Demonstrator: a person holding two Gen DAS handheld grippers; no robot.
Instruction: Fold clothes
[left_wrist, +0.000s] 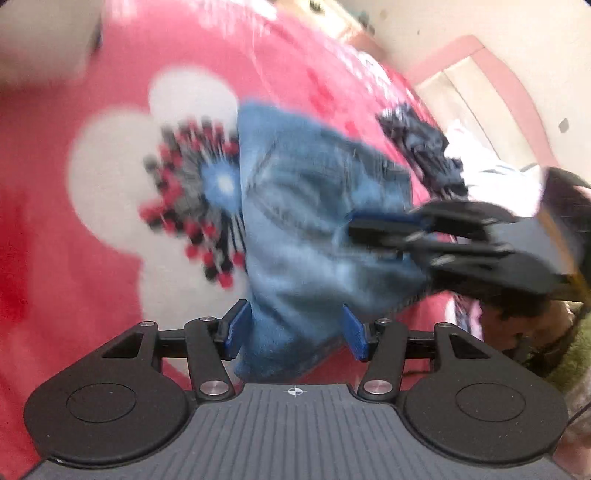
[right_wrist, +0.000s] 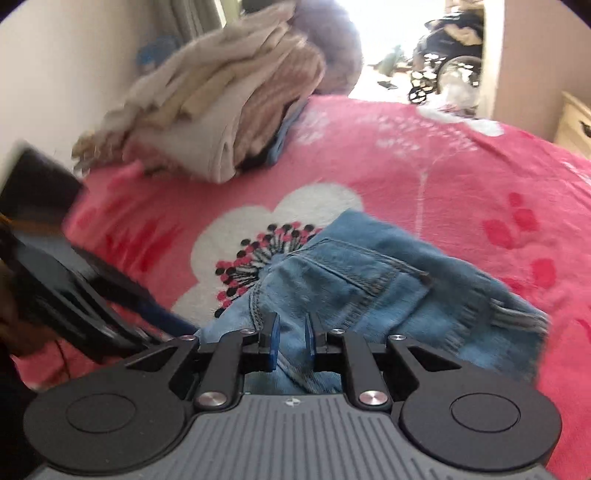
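Denim garment (right_wrist: 369, 280) lies crumpled at frame centre on the pink bed (right_wrist: 461, 177) | my left jaws (left_wrist: 295, 332) gape around its edge | my right jaws (right_wrist: 291, 341) pinch a fold

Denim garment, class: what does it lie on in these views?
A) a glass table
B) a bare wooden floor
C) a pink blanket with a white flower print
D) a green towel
C: the denim garment lies on the pink blanket, partly covering one of its white flowers.
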